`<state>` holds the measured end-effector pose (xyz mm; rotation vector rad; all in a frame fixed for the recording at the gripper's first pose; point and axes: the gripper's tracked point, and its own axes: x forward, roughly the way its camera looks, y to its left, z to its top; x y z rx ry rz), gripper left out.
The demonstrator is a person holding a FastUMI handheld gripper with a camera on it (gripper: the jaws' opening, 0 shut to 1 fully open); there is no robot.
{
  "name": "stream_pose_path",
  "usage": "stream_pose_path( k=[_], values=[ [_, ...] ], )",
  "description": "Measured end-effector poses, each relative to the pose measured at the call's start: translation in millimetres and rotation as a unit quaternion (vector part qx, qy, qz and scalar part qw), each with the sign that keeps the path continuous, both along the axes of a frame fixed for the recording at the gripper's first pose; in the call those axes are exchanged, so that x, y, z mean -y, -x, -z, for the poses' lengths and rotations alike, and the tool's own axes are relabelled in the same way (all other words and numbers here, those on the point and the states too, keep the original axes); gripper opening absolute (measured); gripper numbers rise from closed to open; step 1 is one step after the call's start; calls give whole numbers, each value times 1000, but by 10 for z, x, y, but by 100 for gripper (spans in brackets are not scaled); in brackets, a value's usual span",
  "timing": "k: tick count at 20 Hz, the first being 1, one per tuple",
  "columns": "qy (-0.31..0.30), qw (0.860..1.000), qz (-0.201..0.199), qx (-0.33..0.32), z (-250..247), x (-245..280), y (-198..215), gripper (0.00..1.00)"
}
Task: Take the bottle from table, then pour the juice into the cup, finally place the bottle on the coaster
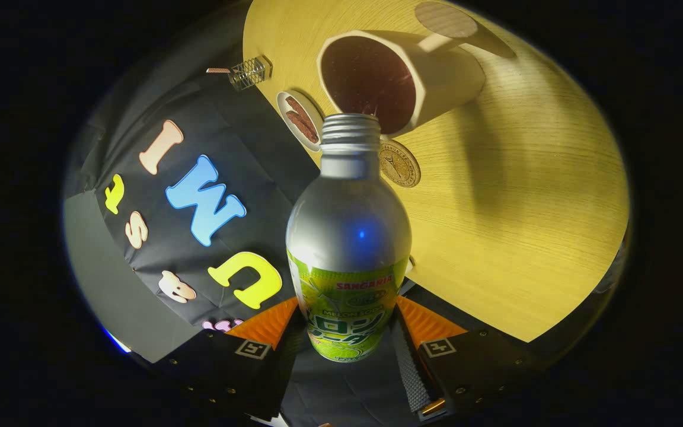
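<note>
Bottle (347, 249) sits between the two fingers of the claw (347, 326), which pinches it low on its green label, one finger (261, 326) pressing on each side. It is a single metal bottle with a silver shoulder and a threaded neck, and its cap is off, so the open mouth shows. The view is tilted, so the bottle's mouth points toward one cup (398, 80), which lies just beyond the fingers on the table (525, 225). The cup is pale, with faceted sides, and dark liquid shows inside it; the bottle's mouth overlaps the near edge of the cup's rim, though whether the two touch cannot be told. One round coaster (399, 163), brown with a ring pattern, lies on the table just beside the bottle's neck and close under the cup. One small oval dish (300, 120) with two brown sticks on it rests near the table's edge, on the other side of the neck from the coaster. One wire holder (250, 72) stands farther off, past the dish, near the same edge. One more round, pale, ribbed disc (445, 19) lies beyond the cup. The table is light wood with a plain grain, and the cup casts a long shadow across it.
</note>
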<state>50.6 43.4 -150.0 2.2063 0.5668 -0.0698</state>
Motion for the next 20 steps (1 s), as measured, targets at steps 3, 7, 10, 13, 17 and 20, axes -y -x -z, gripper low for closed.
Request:
stream_pose_path(
  k=[3,7,10,13,17,20],
  values=[
    [-11,1000,3,-4,-30,28,-15,77],
    [-22,1000,-2,-13,-30,46,-15,77],
    [-34,999,-1,-17,-90,64,-22,77],
    [-37,999,-7,-16,-140,68,-21,77],
    [-44,999,-4,-23,-143,111,-8,77],
    [-38,999,-9,-24,-130,117,2,77]
  ],
)
